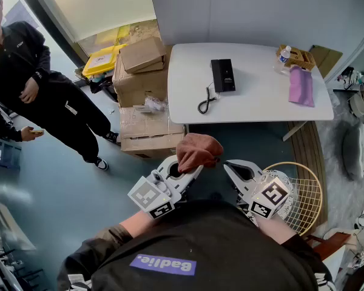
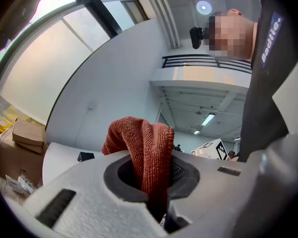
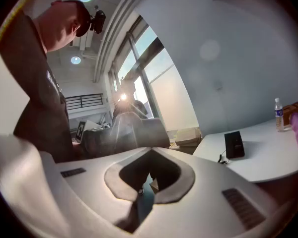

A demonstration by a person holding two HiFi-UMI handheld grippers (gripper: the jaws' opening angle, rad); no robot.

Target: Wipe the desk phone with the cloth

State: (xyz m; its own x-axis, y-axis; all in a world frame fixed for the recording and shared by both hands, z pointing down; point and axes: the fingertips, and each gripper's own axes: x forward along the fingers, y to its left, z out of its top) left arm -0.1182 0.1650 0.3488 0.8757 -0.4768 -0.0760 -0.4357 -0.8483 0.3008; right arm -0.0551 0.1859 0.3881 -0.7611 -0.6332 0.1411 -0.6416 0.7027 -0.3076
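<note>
The black desk phone [image 1: 222,75] lies on a white table [image 1: 255,105] across the room, its coiled cord trailing off its left side. It also shows small in the left gripper view [image 2: 85,156] and the right gripper view [image 3: 234,144]. My left gripper [image 1: 191,168] is held close to my body, shut on a rust-red cloth [image 1: 198,150] that bunches above its jaws [image 2: 139,143]. My right gripper [image 1: 230,167] is beside it at the same height, shut with nothing in it [image 3: 150,175]. Both are well short of the table.
Stacked cardboard boxes [image 1: 139,83] and a yellow bin [image 1: 103,59] stand left of the table. A purple cloth [image 1: 301,85], a water bottle [image 1: 284,54] and a small box sit at its right end. A wicker chair [image 1: 306,193] is at my right. A person in black [image 1: 36,96] stands at left.
</note>
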